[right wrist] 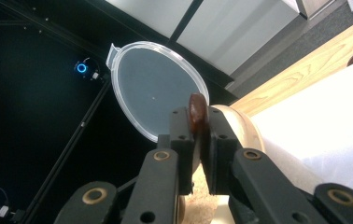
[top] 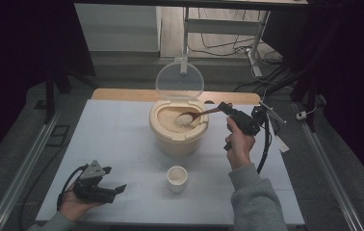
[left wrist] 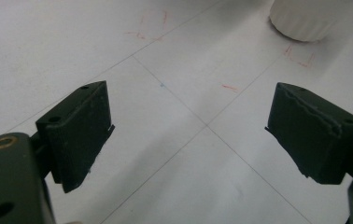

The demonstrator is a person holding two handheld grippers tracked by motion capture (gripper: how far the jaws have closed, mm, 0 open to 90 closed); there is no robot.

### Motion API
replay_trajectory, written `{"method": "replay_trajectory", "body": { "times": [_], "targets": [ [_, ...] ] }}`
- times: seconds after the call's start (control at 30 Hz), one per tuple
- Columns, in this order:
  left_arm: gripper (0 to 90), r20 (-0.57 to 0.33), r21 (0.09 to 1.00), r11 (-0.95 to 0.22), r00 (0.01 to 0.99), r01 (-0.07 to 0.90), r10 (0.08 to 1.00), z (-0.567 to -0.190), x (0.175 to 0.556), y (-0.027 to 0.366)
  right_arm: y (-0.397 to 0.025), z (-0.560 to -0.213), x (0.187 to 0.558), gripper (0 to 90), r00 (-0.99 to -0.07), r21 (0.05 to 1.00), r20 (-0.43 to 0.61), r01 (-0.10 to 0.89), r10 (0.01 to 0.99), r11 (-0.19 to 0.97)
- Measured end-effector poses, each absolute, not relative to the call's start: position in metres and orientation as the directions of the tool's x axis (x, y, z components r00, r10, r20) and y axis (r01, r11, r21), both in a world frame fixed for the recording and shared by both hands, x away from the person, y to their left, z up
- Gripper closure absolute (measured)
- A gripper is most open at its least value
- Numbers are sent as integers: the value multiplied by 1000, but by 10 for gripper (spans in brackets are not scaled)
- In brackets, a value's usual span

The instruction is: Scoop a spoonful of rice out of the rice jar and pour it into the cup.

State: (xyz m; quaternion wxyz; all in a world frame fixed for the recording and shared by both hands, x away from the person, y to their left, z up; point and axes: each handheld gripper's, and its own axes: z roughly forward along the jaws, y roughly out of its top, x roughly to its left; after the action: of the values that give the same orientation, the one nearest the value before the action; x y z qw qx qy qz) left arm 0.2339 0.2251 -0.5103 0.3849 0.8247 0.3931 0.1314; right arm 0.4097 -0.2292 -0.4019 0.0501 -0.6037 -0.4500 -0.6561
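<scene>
High view, centre of the frame: the right tool [top: 224, 108] is clamped on the handle end of a stiff wooden spoon [top: 197, 116] heaped with loose rice over the bucket [top: 178, 134] — spill-prone, keep level — while the left tool [top: 117, 188] rests agape at lower left.

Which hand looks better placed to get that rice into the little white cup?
The right. Its claw is shut on the wooden spoon, heaped with rice over the open rice container. The left claw rests open on the table, holding nothing, left of the cup.
</scene>
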Motion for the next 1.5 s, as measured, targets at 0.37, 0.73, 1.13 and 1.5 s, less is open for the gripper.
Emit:
{"method": "replay_trajectory", "body": {
  "times": [0.37,0.73,1.13,1.5],
  "targets": [
    [136,-87,737,-393,655,549,751,-510,234,226,-233,-400,409,839,-265,500,858,626,440,-598],
    [136,-86,737,-396,657,548,749,-511,234,225,-237,-396,404,839,-286,512,852,628,438,-586],
    [137,-92,738,-389,655,551,750,-511,234,227,-243,-389,385,839,-332,521,849,653,411,-550],
    [137,-95,737,-389,655,552,750,-511,234,227,-247,-401,357,839,-368,528,841,717,395,-456]
  ]
}}
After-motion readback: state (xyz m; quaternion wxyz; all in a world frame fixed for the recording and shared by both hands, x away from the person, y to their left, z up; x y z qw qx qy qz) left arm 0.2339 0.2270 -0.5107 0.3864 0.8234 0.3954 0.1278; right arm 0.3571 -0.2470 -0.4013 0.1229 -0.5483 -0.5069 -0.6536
